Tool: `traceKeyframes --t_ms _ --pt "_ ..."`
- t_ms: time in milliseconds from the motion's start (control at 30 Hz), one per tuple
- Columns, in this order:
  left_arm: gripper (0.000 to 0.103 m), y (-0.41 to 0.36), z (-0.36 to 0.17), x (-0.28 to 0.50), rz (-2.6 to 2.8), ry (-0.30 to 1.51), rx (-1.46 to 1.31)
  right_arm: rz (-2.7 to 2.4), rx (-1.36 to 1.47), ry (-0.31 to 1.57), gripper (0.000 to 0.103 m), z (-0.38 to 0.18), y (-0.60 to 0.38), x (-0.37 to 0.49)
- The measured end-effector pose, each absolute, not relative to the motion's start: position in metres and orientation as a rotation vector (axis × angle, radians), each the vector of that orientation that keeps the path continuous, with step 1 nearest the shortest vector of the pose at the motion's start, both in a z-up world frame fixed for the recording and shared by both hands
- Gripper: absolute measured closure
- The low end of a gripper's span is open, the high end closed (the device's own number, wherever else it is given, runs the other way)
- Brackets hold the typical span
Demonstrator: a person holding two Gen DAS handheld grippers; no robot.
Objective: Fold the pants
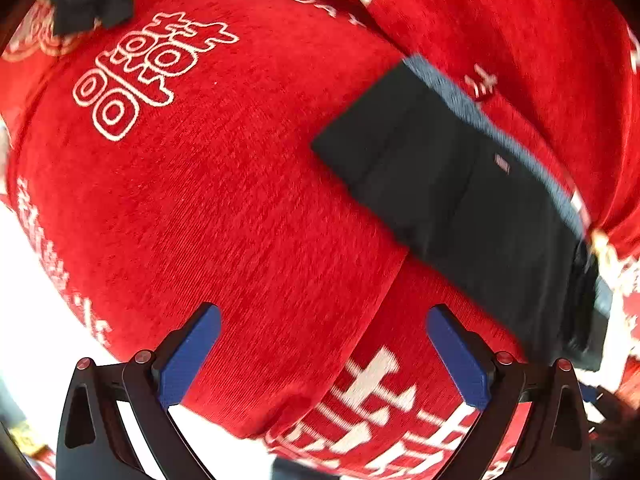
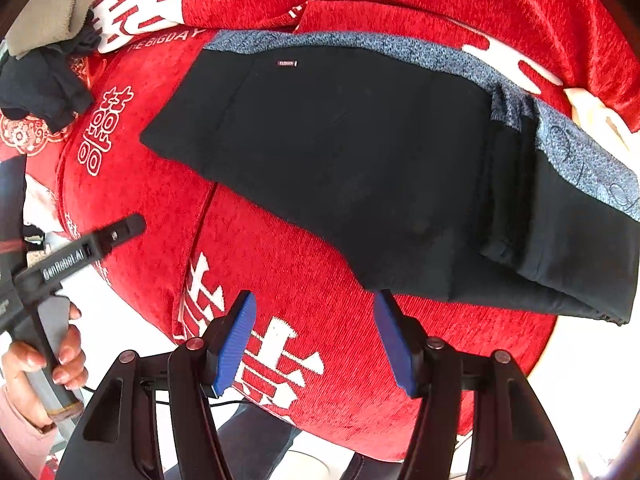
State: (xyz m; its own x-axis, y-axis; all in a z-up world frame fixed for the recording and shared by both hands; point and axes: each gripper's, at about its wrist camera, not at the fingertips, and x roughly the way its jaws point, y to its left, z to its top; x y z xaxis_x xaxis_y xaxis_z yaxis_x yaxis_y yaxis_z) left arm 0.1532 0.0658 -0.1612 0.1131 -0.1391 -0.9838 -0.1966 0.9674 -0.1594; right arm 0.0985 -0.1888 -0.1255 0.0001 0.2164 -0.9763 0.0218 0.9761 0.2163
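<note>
While both tools stand apart and empty, left tool [image 1: 322, 354] and right tool [image 2: 314, 338], I see the pants [image 2: 360, 152] folded on the red cloth [image 2: 280, 272]. I would grip 1 edge squarely, avoiding bunching.

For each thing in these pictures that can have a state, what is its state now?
Black pants: folded, lying flat on the red blanket, held by neither gripper.
Red blanket: spread out under the pants.
Left gripper: open, empty.
Right gripper: open, empty, near the pants' edge.
Dark clothes: crumpled in a pile at the far corner.
Grey cloth: bunched up beside that pile.
</note>
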Motion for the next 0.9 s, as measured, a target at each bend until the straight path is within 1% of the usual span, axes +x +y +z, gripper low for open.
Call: traceKeyframes --t_ms 133,267,367,533,633,900 --pt "0.0 0.091 -0.173 0.162 0.045 1.442 -0.452 0.143 0.204 1.566 0.038 -0.128 -0.191 0.097" --pt "0.0 0.106 -0.18 0.173 0.028 1.408 -0.564 0.134 0.233 1.571 0.038 -0.136 -0.195 0.096" --pt "0.0 0.101 -0.184 0.183 -0.047 1.395 -0.606 0.127 0.238 1.58 0.038 -0.142 -0.197 0.096" --pt "0.0 0.069 -0.195 0.194 -0.209 1.398 -0.643 0.119 0.248 1.596 0.038 -0.154 -0.198 0.096" --pt "0.0 0.054 -0.205 0.198 -0.294 1.39 -0.711 0.112 0.255 1.606 0.038 -0.16 -0.199 0.094" --pt "0.0 0.056 -0.227 0.206 -0.333 1.347 -0.872 0.109 0.27 1.611 0.038 -0.172 -0.201 0.09"
